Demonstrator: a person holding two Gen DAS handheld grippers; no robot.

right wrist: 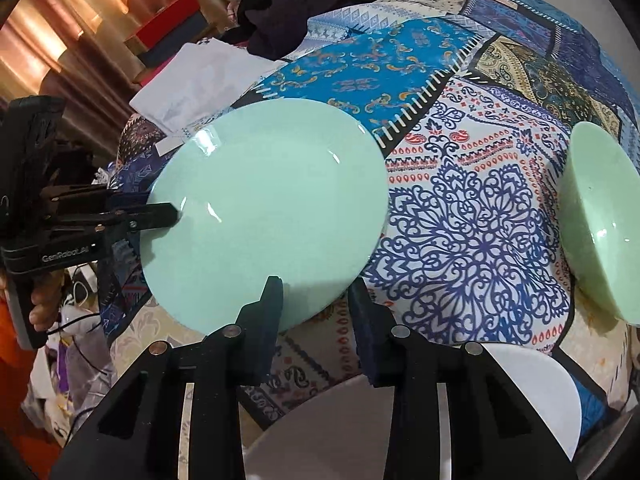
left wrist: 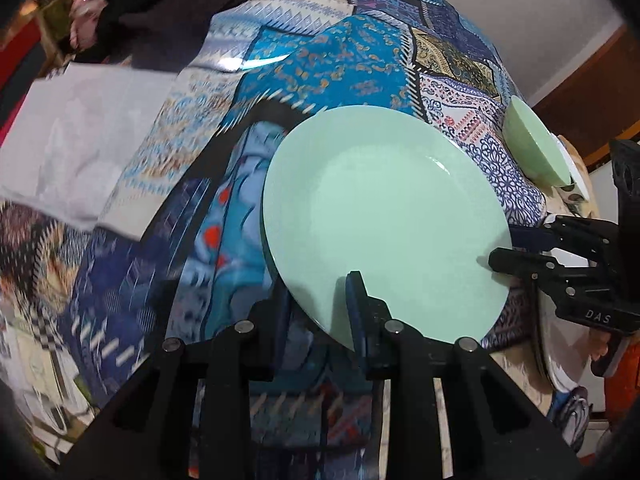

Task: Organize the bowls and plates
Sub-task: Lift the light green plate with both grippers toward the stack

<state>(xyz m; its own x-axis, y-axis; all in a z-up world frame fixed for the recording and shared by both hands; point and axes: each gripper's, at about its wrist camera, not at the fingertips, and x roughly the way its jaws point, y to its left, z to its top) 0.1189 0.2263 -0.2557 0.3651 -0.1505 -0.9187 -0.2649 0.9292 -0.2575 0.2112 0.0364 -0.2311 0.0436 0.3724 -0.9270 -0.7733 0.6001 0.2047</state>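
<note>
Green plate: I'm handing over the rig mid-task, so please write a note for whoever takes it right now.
Left tongs: closed on the near rim of the green plate, which looks lifted and tilted over the tablecloth.
Right tongs: straddling another part of the rim; can't tell if they are clamped.
Green bowl: on the cloth to the right, apart from the plate.
White plate: just below the right tongs.
Done: nothing visibly stacked yet.
Left: set the green plate down, probably with the white plate, then place the bowl.
</note>
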